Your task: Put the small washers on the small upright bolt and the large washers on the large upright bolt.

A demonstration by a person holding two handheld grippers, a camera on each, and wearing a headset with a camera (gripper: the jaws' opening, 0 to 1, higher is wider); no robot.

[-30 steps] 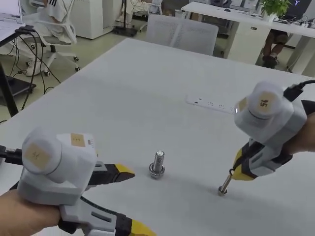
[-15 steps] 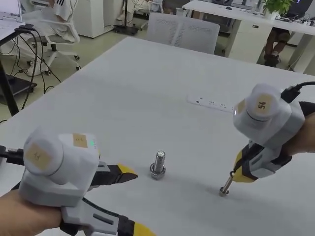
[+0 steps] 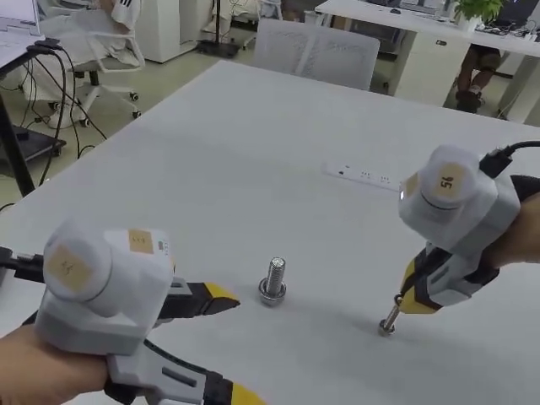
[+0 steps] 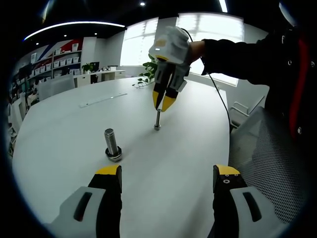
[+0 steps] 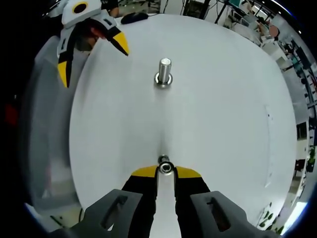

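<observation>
White table (image 3: 253, 152); left gripper (image 4: 168, 171) jaws spread; right gripper (image 5: 165, 173) jaws flank small bolt (image 3: 388, 320) top, grip unclear

Bench (image 3: 253, 152): plain pale grey-white, no pattern.
Large upright bolt (image 3: 272, 283): silver metal; washers at its base same silver.
Small upright bolt (image 3: 389, 319): darker silver-grey.
Small washer (image 5: 165, 167) between right claw tips: silver.
Left claw (image 4: 167, 171): black fingers, yellow tips; body light grey with tan label.
Right claw (image 5: 166, 171): same black and yellow, light grey body, tan label.
Power strip (image 3: 363, 177): white.
Chair (image 3: 316, 52): pale grey.
Plant (image 3: 472, 10): green.
</observation>
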